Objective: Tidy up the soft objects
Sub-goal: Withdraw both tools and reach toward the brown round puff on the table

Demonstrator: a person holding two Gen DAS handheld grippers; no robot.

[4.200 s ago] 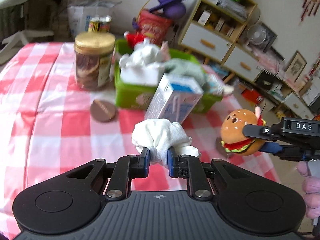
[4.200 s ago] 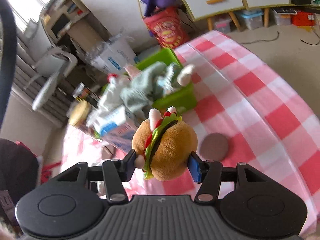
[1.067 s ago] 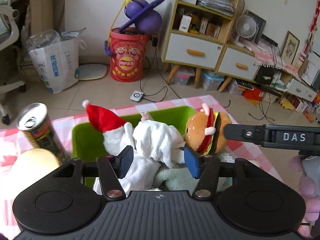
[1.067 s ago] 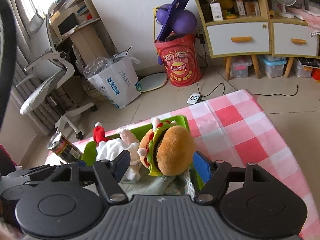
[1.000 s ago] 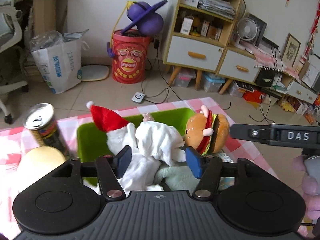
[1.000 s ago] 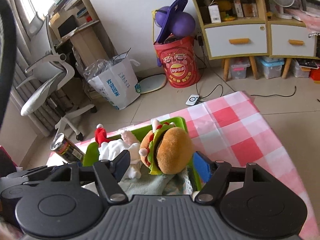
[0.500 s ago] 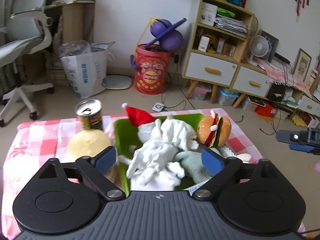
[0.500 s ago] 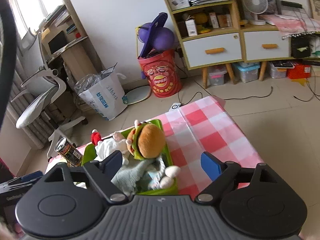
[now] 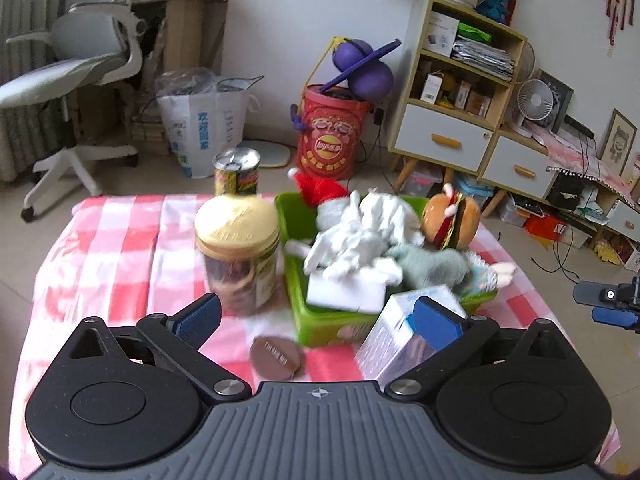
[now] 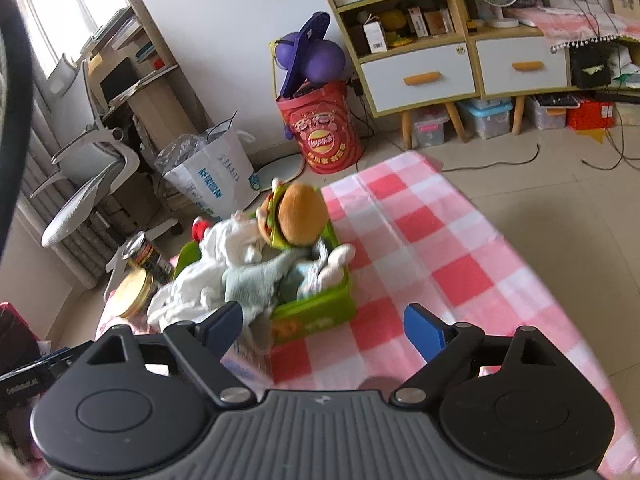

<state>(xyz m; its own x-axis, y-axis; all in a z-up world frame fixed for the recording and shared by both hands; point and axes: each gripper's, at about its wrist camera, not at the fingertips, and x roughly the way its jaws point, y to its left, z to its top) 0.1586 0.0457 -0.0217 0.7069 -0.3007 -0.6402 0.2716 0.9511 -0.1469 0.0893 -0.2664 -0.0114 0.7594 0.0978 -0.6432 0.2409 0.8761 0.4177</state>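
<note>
A green bin (image 9: 294, 216) (image 10: 320, 314) on the checked table holds soft things: a white cloth toy (image 9: 356, 236) (image 10: 216, 256), a red Santa hat (image 9: 318, 188), a grey-green plush (image 9: 428, 262) (image 10: 252, 276) and a hamburger plush (image 9: 452, 220) (image 10: 298, 216) at its far right corner. My left gripper (image 9: 316, 318) is open and empty, pulled back above the table's near side. My right gripper (image 10: 322, 328) is open and empty, to the right of the bin; its tip shows in the left wrist view (image 9: 608, 304).
A jar with a gold lid (image 9: 238, 248) (image 10: 134, 288) and a drink can (image 9: 236, 172) (image 10: 146, 258) stand left of the bin. A blue-white carton (image 9: 404, 332) and a brown disc (image 9: 276, 358) lie in front of it. The red-white tablecloth (image 10: 432, 248) runs right to the table edge.
Both grippers opened: the white cloth and the hamburger plush were let go into the green bin. Both grippers then drew back and up from the bin.
</note>
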